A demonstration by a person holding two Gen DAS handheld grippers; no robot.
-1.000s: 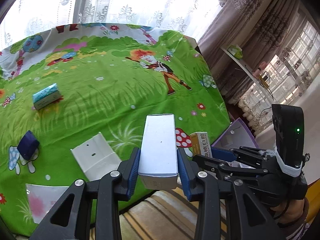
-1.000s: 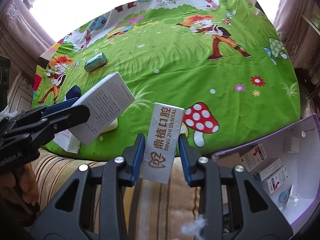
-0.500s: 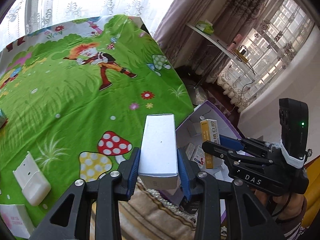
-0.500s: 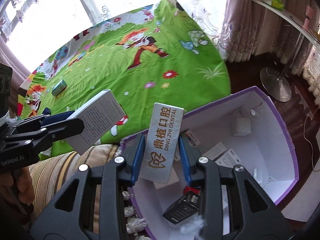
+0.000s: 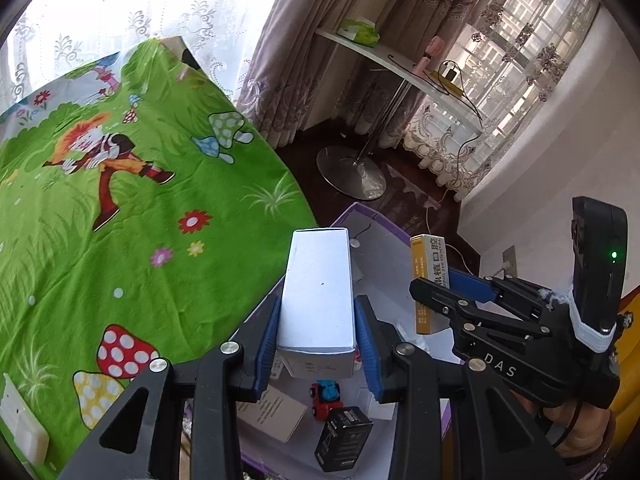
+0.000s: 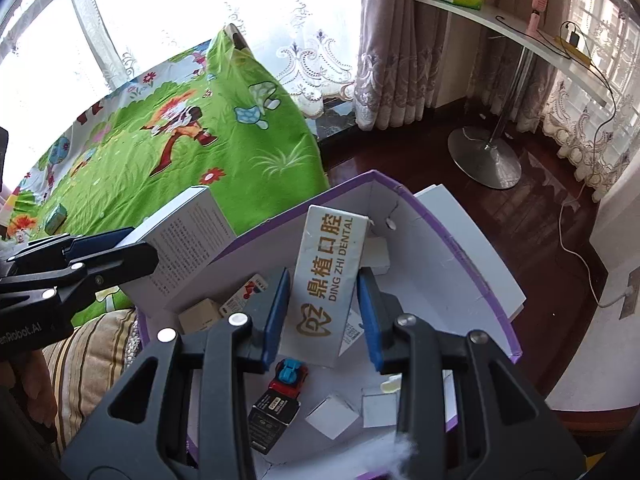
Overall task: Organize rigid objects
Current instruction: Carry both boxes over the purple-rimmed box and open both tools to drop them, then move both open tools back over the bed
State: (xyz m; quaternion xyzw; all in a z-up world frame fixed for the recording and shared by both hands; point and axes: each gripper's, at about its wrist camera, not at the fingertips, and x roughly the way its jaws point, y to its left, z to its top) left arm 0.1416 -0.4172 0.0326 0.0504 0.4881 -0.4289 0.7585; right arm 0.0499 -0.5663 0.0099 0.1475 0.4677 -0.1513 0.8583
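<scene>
Above the bin (image 6: 424, 272): both grippers are hovering with a carton each, and neither carton is touching anything inside it.
Left gripper (image 5: 316, 312): it is clamping the white carton (image 5: 318, 292) by its long sides near the near end, with the length pointing forward over the bin's near rim.
Right gripper (image 6: 326, 300): it is pinching the dental carton (image 6: 332, 264) the same way. The carton is sitting a little askew between the pads, over the bin's middle.
Inside the bin: a toy car (image 6: 290, 374), a black box (image 6: 274, 412) and several small white packs are lying loose on the floor.
Beside the bin: a green blanket (image 5: 140, 220) is spreading out to its left.
Handling: both cartons are looking like thin card, probably light and stiff but easy to dent. The glossy faces may be slipping under a weak pinch.
Grip advice: a moderate squeeze across the narrow sides is seeming best, nearer mid-length to stop tilting.
Next: lowering toward a bare patch of bin floor is looking sensible before letting go.
</scene>
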